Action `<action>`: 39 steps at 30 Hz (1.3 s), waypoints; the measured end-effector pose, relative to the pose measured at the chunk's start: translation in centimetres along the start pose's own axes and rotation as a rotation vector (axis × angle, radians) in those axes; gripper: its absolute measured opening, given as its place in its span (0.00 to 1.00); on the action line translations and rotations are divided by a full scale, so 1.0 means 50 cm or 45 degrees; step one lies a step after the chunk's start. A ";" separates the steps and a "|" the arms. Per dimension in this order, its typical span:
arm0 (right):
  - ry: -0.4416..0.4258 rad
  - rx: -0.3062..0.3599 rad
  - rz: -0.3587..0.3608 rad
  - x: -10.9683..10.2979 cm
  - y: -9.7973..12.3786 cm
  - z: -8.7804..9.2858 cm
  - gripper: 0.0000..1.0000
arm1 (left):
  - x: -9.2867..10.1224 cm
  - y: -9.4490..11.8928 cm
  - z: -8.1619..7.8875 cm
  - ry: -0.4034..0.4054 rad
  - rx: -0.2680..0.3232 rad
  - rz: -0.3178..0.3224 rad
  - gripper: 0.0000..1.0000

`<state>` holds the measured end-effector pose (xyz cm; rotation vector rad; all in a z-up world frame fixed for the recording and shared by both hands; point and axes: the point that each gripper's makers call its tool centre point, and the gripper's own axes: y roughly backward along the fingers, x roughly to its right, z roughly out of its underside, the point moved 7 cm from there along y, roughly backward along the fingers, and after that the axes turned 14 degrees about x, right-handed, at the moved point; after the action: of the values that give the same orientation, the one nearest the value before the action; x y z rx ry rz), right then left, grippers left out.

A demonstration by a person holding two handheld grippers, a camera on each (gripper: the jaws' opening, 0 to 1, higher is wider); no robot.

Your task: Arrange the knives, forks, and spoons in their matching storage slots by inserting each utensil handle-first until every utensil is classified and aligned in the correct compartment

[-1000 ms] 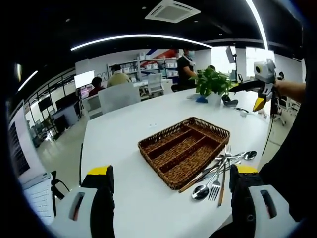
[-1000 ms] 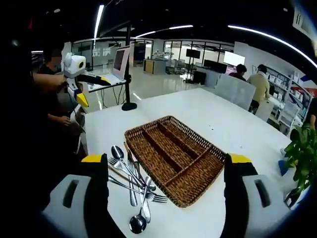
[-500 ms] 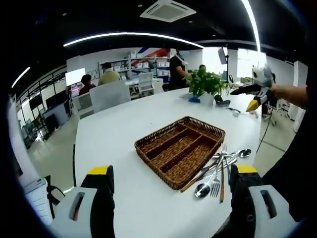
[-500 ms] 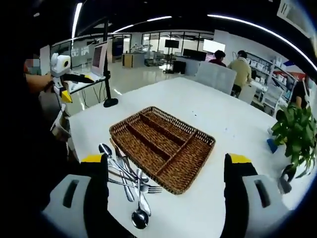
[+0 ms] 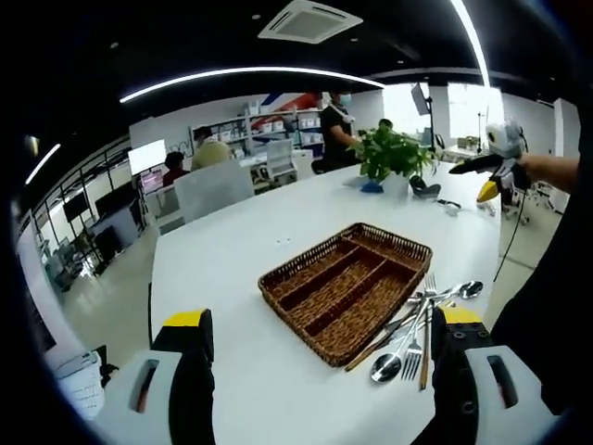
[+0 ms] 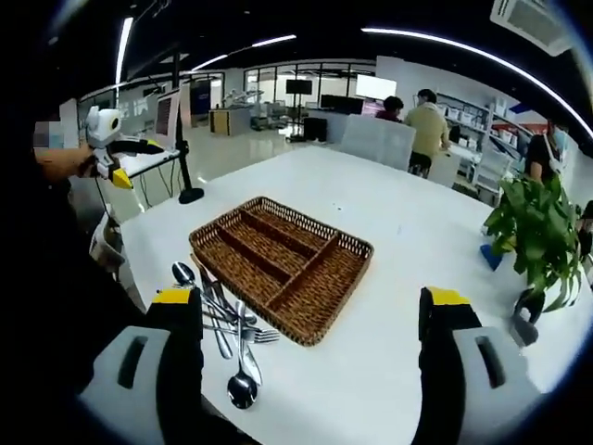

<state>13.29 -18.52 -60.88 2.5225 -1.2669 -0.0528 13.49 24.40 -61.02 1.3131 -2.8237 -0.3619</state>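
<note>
Bench: big white top, carrying everything; both hand-held grippers hover above its near edge.
Basket: woven tray with long slots, mid-bench, all slots look bare; its long axis runs diagonally away from both cameras.
Cutlery pile: spoons, forks and at least one knife heaped just beside the basket's near edge, touching and crossing each other, none sorted yet.
Left hand-held gripper: jaws spread wide, nothing between them; the pile lies ahead and to its right, close by the right jaw.
Right hand-held gripper: jaws also wide apart and empty; the pile lies ahead to its left, by the left jaw.
Nearer hand: too close to call; I'd judge either one needs only a short swing inward.
Hard to make out: which handle belongs to which piece in the tangle; exact count unclear.
</note>
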 end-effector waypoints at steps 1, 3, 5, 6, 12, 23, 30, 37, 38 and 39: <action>0.027 -0.001 -0.019 -0.005 -0.011 -0.007 1.00 | 0.000 0.001 0.002 -0.003 -0.005 0.007 1.00; 0.046 0.001 -0.043 -0.012 -0.025 -0.014 1.00 | -0.001 0.005 0.007 -0.027 -0.023 0.023 1.00; 0.058 0.014 -0.070 -0.023 -0.043 -0.027 1.00 | -0.001 0.011 0.008 -0.036 -0.028 0.032 1.00; 0.081 0.033 -0.084 -0.026 -0.051 -0.034 0.99 | -0.003 0.015 0.007 -0.035 -0.025 0.029 1.00; 0.127 0.018 -0.205 -0.069 -0.108 -0.062 0.99 | -0.015 0.017 0.005 -0.016 0.006 0.008 1.00; 0.176 0.050 -0.307 -0.107 -0.160 -0.116 0.97 | -0.037 0.025 0.003 -0.016 0.026 0.001 1.00; 0.199 0.046 -0.322 -0.118 -0.185 -0.135 0.94 | -0.027 0.022 0.001 -0.006 0.058 0.003 1.00; 0.227 0.038 -0.415 -0.143 -0.215 -0.140 0.94 | -0.031 0.028 0.010 0.005 0.036 -0.011 1.00; 0.229 0.039 -0.419 -0.145 -0.216 -0.141 0.95 | -0.031 0.028 0.010 0.003 0.035 -0.011 1.00; 0.232 0.040 -0.424 -0.147 -0.218 -0.141 0.95 | -0.031 0.029 0.010 0.000 0.034 -0.009 1.00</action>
<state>18.53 -4.81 -58.19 2.6682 -0.7778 0.1195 13.36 26.56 -61.06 1.3281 -2.8345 -0.3249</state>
